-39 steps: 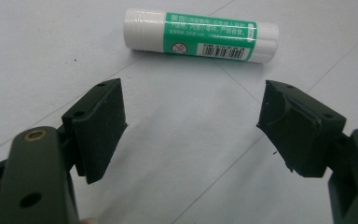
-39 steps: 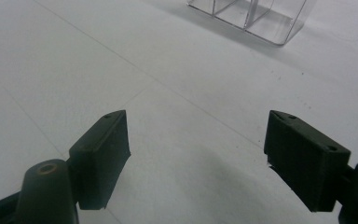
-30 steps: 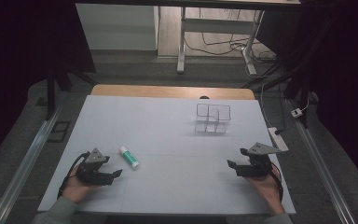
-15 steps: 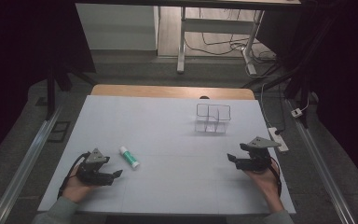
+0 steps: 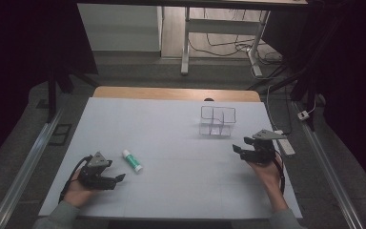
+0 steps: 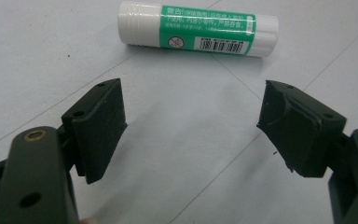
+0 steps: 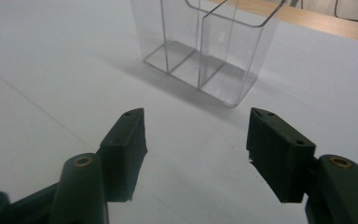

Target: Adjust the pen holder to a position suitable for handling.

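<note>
A white glue stick (image 5: 132,160) with a green label lies flat on the white table cover (image 5: 171,138). My left gripper (image 5: 119,179) rests just short of it, jaws open and empty. In the left gripper view the glue stick (image 6: 198,29) lies crosswise beyond the open left gripper (image 6: 191,107). A clear plastic holder (image 5: 217,121) with compartments stands upright at the right rear. My right gripper (image 5: 236,149) hovers in front of it, apart from it. In the right gripper view the holder (image 7: 205,42) stands ahead of the right gripper (image 7: 196,135), whose jaws have just been closing with nothing between them.
A wooden strip (image 5: 176,93) shows along the cover's far edge. A white power strip (image 5: 286,145) lies at the right edge beside my right hand. Metal rails (image 5: 28,162) run along both sides, and frame legs (image 5: 186,43) with cables stand beyond the table.
My right gripper has moved up the table toward the clear holder and risen slightly, with its jaws narrower. The left gripper and the glue stick have stayed put.
</note>
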The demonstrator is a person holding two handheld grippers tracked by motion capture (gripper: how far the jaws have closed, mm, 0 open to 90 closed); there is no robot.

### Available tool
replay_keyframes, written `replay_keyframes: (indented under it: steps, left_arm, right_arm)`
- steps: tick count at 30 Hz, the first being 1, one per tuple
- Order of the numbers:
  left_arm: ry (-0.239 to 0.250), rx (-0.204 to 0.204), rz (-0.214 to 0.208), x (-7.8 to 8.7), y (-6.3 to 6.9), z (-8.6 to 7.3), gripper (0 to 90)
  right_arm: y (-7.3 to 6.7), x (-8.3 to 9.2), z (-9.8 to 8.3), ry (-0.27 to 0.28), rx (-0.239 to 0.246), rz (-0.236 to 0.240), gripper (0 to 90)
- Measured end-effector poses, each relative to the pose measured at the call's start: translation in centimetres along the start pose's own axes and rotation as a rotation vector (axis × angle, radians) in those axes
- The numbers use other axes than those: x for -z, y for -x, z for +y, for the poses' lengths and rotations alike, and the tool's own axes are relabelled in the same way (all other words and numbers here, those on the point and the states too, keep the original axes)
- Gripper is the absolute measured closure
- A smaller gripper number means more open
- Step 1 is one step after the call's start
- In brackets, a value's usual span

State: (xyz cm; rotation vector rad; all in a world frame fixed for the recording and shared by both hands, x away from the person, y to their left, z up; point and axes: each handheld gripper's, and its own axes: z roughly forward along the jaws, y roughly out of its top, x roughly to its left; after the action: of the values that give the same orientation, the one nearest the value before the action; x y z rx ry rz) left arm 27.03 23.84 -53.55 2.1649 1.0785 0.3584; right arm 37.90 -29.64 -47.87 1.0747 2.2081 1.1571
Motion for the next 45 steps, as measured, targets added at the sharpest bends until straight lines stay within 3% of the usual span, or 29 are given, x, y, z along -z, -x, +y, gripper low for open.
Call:
replay_keyframes:
  steps: [5,11,21,40,45]
  left_arm:
    - [-0.002,-0.001,-0.001,0.0,0.0,0.0,22.2]
    - [0.000,-0.003,-0.001,0.0,0.0,0.0,22.2]
    - [-0.003,-0.004,-0.003,-0.1,0.0,0.0,22.2]
    - [-0.006,-0.008,-0.004,-0.1,0.0,0.0,22.1]
    - [-0.010,-0.010,-0.003,-0.1,0.0,0.0,22.2]
  right_arm:
    - [0.5,-0.5,0.2,-0.012,-0.003,-0.038,47.2]
    - [1.1,-1.0,0.6,-0.018,-0.005,-0.037,57.7]
    - [2.2,-2.3,1.1,-0.033,-0.011,-0.108,87.6]
    - [4.5,-5.9,3.3,-0.041,-0.058,-0.142,88.5]
    - [4.8,-6.4,3.7,-0.020,-0.083,-0.140,88.5]
